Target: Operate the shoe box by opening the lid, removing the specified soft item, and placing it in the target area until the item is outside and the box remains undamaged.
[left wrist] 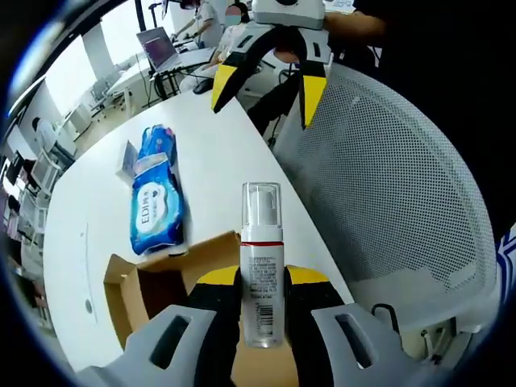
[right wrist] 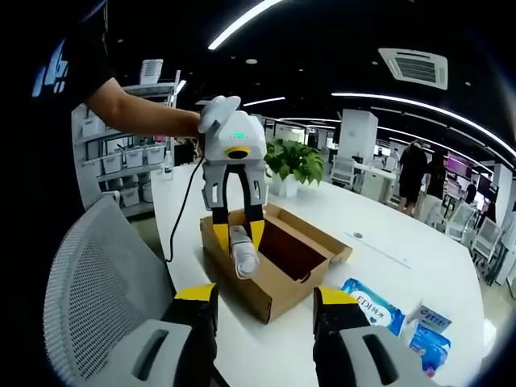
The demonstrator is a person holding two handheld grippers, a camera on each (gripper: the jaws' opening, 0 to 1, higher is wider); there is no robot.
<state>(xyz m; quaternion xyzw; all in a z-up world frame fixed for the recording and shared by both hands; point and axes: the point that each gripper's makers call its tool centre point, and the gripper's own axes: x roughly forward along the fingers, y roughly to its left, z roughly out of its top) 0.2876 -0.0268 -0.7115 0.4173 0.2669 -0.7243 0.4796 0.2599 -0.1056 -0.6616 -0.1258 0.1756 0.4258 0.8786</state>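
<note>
Cardboard shoe box (right wrist: 270,266) lies open; left gripper (left wrist: 262,284) fingers clamp a clear cylindrical pump bottle (left wrist: 261,274); right gripper (right wrist: 264,302) fingers spread, empty

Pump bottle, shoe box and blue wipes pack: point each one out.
pump bottle (left wrist: 261,278): left gripper view, on its labelled body between the fingers.
shoe box (right wrist: 242,284): right gripper view, on its near side wall.
blue wipes pack (left wrist: 157,201): left gripper view, on its printed front.

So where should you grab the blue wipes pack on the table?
Grip the blue wipes pack across its narrow width near the middle, coming straight down from above. It lies flat on the white table, long and soft, with both long edges free, so jaws could probably straddle it there.
</note>
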